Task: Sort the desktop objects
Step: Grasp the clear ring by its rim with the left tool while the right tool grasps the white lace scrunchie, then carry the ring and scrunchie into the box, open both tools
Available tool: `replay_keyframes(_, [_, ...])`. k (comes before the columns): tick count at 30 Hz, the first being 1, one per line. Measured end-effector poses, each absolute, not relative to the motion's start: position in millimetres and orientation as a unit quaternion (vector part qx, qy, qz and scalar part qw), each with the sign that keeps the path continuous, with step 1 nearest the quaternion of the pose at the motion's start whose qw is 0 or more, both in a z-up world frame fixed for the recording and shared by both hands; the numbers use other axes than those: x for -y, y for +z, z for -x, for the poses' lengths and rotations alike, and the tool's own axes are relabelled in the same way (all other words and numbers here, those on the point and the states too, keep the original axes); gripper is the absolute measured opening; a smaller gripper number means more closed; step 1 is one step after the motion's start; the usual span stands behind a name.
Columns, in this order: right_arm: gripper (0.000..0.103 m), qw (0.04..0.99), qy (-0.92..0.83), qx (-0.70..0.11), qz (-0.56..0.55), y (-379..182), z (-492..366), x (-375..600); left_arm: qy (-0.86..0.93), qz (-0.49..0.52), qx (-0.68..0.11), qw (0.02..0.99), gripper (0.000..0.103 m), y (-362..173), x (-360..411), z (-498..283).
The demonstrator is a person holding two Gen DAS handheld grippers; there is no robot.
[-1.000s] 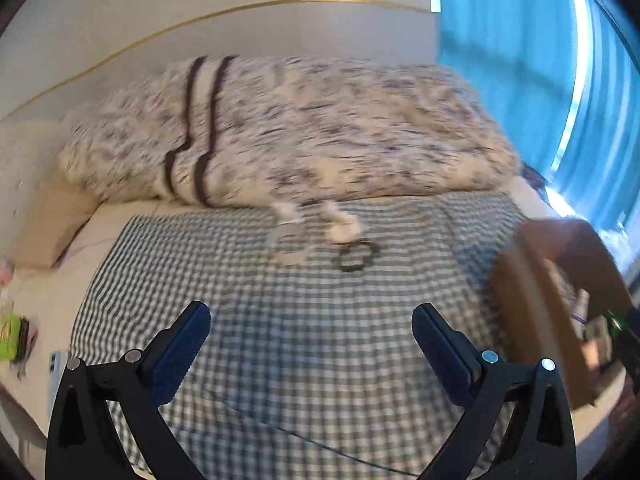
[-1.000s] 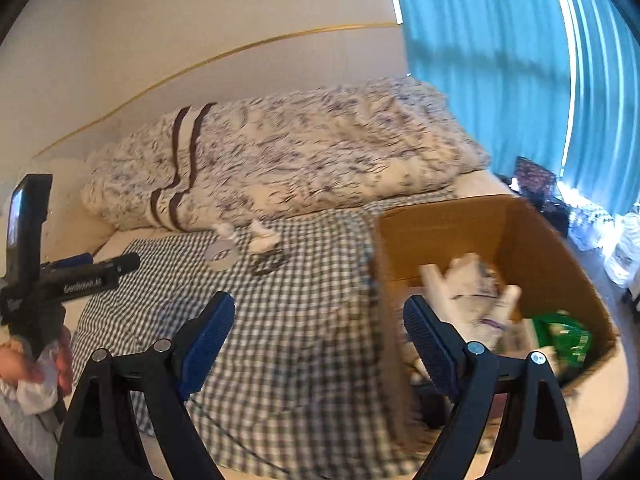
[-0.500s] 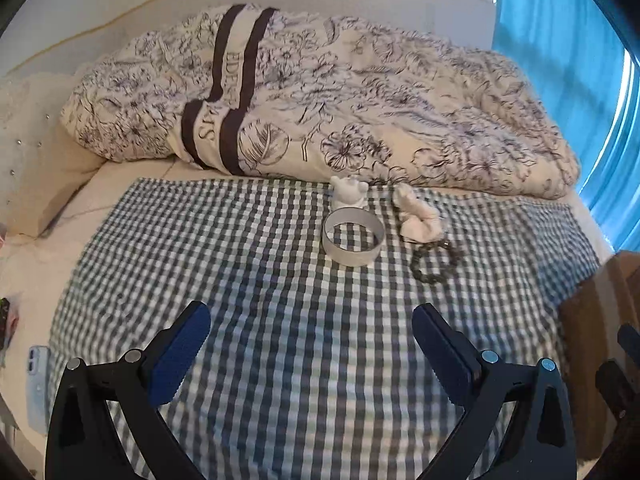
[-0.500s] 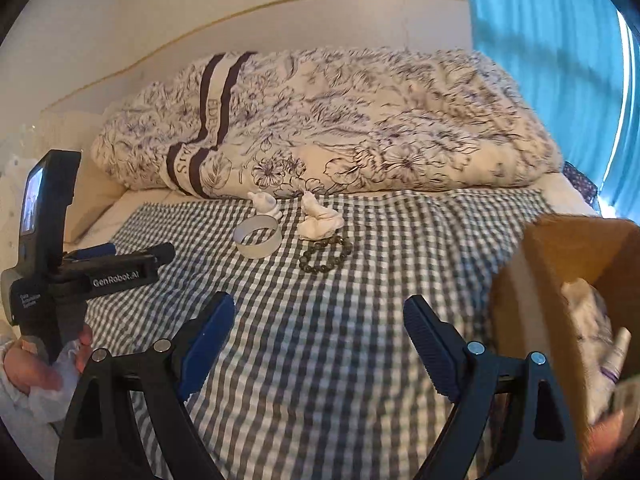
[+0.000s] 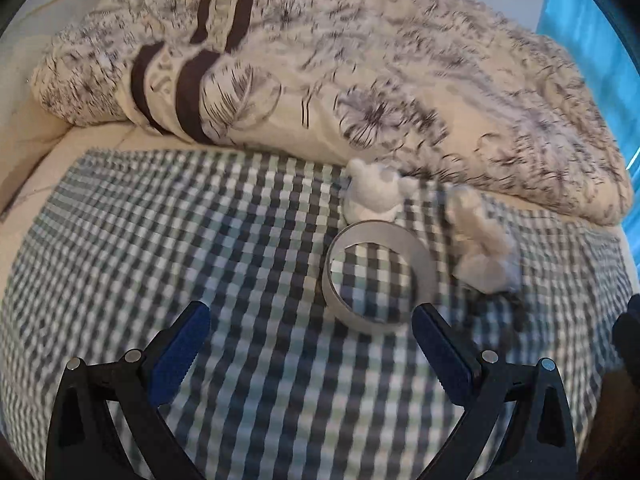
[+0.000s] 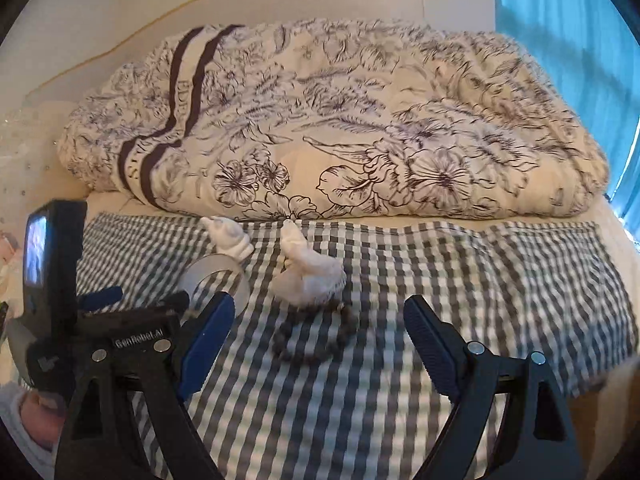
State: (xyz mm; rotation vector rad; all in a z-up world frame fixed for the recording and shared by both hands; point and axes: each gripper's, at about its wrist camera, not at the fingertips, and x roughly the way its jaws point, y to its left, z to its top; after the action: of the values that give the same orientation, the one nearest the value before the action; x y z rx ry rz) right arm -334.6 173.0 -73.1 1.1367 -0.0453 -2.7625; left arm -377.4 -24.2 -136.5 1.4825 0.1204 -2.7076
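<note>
A: What do we have in front of us?

B: We see a bed with a checked cloth [image 6: 400,360] spread over it, and a folded floral duvet [image 6: 340,120] heaped behind. Four small things lie together on the cloth: a tape ring [image 5: 378,276], two white figurines, and a dark bead bracelet [image 6: 312,336].

A: How do they sit against each other?

B: In the left wrist view the tape ring lies flat, with the first white figurine [image 5: 374,196] touching its far rim and the second white figurine [image 5: 482,252] just beside it on the right. In the right wrist view the bead bracelet lies just in front of that second figurine [image 6: 308,272], close enough that we cannot tell if they touch.

A: And our hand-held grippers?

B: The left hand-held gripper [image 5: 310,354] has its jaws spread wide and grips nothing; the tape ring sits just ahead of its right finger. The right hand-held gripper [image 6: 314,350] is also spread wide and empty, with the bracelet lying between its fingertips, a little ahead of them.

A: Anything else?

B: A blue curtain [image 6: 568,40] hangs at the right. The left view is blurred.
</note>
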Motion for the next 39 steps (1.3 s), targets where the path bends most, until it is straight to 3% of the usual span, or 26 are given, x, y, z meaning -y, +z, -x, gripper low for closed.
replay_keyframes(8, [0.086,0.095,-0.909,-0.027,-0.406,-116,396,-151,-0.861,-0.505,-0.057,0.011,0.103,-172,22,411])
replay_keyframes(13, [0.085,0.092,-0.893,-0.033,-0.44,-149,432,-139,-0.852,-0.521,-0.053,0.01,0.097,-185,18,419])
replay_keyframes(14, [0.072,0.093,-0.889,-0.03,-0.448,-155,435,-138,-0.856,-0.514,-0.055,0.011,0.086,-183,18,417])
replay_keyframes(15, [0.042,0.096,-0.883,-0.027,-0.458,-160,438,-138,-0.861,-0.504,-0.058,0.017,0.064,-180,20,415])
replay_keyframes(17, [0.013,0.101,-0.876,-0.017,-0.471,-167,438,-139,-0.869,-0.49,-0.067,0.027,0.031,-175,27,413])
replay_keyframes(20, [0.01,0.09,-0.886,-0.013,-0.455,-160,425,-146,-0.869,-0.487,-0.087,0.02,0.01,-172,36,410])
replay_keyframes(27, [0.01,0.094,-0.9,-0.004,-0.426,-121,390,-160,-0.868,-0.49,-0.082,0.014,0.009,-159,35,393])
replay_keyframes(39, [0.01,0.103,-0.92,0.007,-0.379,-39,274,-165,-0.893,-0.445,0.004,0.067,0.009,-64,24,300])
